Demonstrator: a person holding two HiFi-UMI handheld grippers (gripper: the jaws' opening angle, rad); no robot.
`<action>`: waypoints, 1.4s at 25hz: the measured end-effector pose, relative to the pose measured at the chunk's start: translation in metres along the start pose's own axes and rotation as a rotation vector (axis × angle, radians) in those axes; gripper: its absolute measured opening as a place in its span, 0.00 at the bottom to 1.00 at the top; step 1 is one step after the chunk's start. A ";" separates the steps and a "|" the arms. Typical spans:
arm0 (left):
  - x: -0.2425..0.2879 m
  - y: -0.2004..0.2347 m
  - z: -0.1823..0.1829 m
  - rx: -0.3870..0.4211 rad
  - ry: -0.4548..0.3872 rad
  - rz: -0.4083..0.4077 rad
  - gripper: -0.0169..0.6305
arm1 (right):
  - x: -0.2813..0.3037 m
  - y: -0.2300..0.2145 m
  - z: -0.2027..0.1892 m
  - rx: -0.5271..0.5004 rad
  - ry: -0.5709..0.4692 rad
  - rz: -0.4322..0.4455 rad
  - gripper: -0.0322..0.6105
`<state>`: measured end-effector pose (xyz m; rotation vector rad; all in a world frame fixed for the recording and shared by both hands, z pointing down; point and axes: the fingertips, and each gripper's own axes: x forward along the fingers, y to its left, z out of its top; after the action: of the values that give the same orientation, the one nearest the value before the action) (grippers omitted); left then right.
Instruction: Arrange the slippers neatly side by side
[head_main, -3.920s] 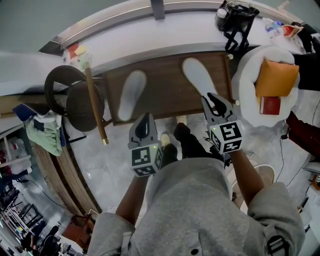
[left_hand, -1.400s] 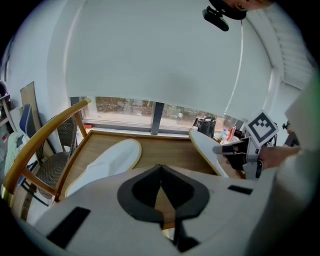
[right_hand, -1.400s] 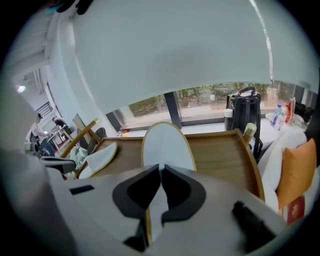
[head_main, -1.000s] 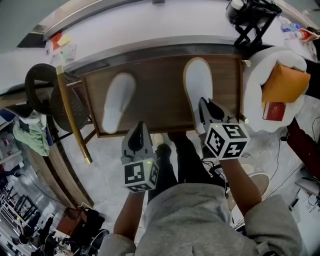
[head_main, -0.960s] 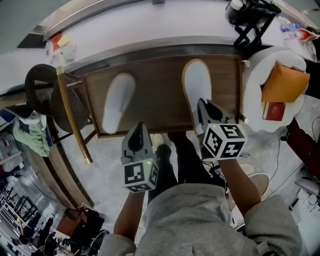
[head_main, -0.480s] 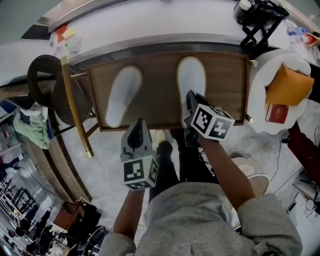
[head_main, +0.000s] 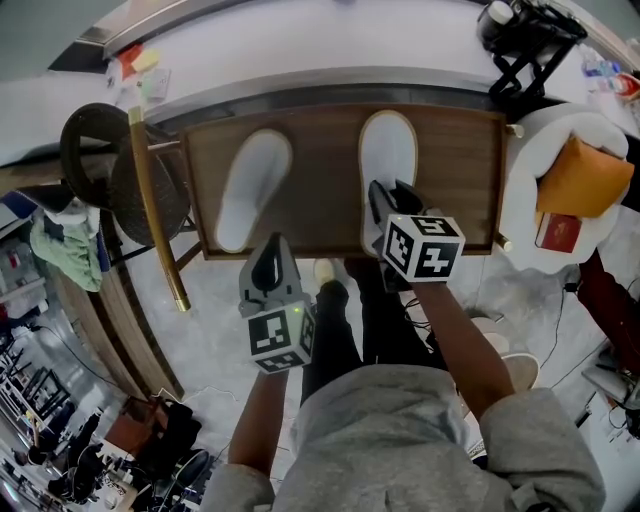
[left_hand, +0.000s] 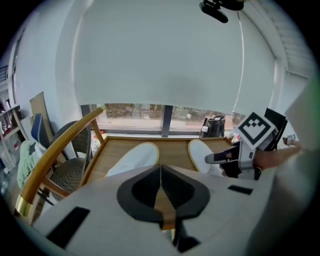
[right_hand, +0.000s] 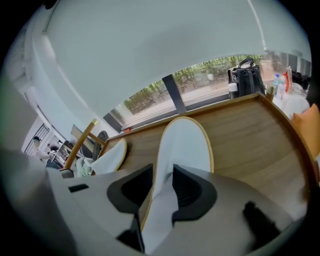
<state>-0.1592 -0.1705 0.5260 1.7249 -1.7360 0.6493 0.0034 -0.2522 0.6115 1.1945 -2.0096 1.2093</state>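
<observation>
Two white slippers lie on the brown wooden table. The left slipper leans a little to the right. The right slipper lies straight, a gap apart from it. My right gripper is at that slipper's heel; its jaws have just been opening and stand apart with the heel between them. My left gripper is shut and empty, hovering at the table's near edge below the left slipper.
A chair with a brass-coloured frame stands at the table's left. A white seat with an orange cushion is at the right. A black bag sits on the window ledge behind. The person's legs and shoes are under the near edge.
The right gripper has carried the right slipper's heel leftward, closer to the left slipper, and its jaws now stand apart. The left gripper has shifted slightly towards the table.
</observation>
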 end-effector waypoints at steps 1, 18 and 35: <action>0.003 0.005 -0.002 0.013 0.003 0.010 0.05 | -0.001 0.002 -0.001 -0.015 0.001 0.018 0.23; 0.069 0.072 -0.017 0.295 0.085 0.090 0.38 | -0.073 0.022 0.040 -0.437 -0.275 0.019 0.26; 0.088 0.083 -0.019 0.456 0.140 0.165 0.11 | -0.075 0.035 0.038 -0.412 -0.296 0.075 0.26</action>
<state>-0.2382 -0.2161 0.6074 1.7813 -1.7348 1.2900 0.0101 -0.2462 0.5206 1.1441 -2.3888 0.6256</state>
